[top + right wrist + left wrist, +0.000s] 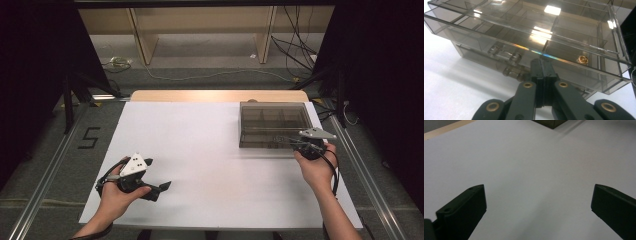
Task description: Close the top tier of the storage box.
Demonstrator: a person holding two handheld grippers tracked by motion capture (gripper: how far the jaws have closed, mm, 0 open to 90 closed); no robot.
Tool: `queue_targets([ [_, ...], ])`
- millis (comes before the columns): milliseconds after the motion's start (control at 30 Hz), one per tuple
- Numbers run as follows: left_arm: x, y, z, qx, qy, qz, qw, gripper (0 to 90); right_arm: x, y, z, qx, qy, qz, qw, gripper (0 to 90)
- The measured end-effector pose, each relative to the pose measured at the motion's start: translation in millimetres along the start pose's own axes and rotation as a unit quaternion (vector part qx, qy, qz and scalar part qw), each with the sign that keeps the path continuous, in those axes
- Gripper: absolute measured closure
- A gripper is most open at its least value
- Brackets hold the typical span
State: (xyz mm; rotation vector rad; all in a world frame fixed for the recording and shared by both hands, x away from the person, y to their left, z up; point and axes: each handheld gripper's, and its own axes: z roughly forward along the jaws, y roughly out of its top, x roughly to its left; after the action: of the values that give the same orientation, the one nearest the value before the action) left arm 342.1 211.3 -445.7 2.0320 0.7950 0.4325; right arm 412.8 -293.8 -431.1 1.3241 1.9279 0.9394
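- Overhead, we see a white surface (pixel 210 165) with a smoky, see-through compartment box (pixel 272 120) lying toward two o'clock, close to the far right corner.
- At about eight o'clock our left hand (pixel 117 197) grips the left claw (pixel 162 188), which hangs low over bare white, pointing toward three o'clock and well apart from the box.
- At about three o'clock our right hand (pixel 315 170) carries the right claw (pixel 280 140), whose tip meets the box's near edge; the grey three-cornered plate on top of it points to the right.
- Beyond the surface we make out a strip of pale wood, grey floor, loose cables and the legs of a light wooden frame at twelve o'clock.
- From the left gripper view, we find the left claw (pixel 537 202) spread wide, one black jaw at seven o'clock and the other at four o'clock, with nothing but white surface (pixel 531 170) between them.
- A dark corner of the box (pixel 551 123) peeks in at twelve o'clock of that view.
- From the right gripper view, we see the right claw (pixel 541 66) pressed fully together, its two jaws touching along their length and its tip right against the box's front wall, just under the lid edge.
- We cannot tell whether anything thin is pinched between those jaws.
- The box (pixel 524 32) spans that view from ten to three o'clock, its lid appearing slightly raised above the divided tray.
- A small gold ring (pixel 583 59) sits in a front compartment at two o'clock of the claw tip, and clear hinge-like knobs (pixel 504 53) stand at eleven o'clock of it.
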Motion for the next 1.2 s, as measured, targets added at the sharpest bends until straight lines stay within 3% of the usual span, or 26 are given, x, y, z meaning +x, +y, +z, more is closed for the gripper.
queue_targets([
  [767, -0.7, 0.6, 0.5, 0.002, -0.001, 0.001, 1.0000, 0.0, -3.5, 7.0, 12.4, -0.005, -0.029, 0.018, 0.9994, 90.0],
  [1000, -0.5, 0.6, 0.6, 0.002, -0.001, 0.001, 1.0000, 0.0, -2.6, 6.2, 11.7, -0.007, -0.024, 0.020, 0.9995, 90.0],
  [1200, 0.0, 0.0, 0.6, 0.000, -0.003, -0.002, 1.0000, 0.0, -1.7, 2.1, 4.8, -0.007, -0.014, 0.017, 0.9997, 81.7],
])
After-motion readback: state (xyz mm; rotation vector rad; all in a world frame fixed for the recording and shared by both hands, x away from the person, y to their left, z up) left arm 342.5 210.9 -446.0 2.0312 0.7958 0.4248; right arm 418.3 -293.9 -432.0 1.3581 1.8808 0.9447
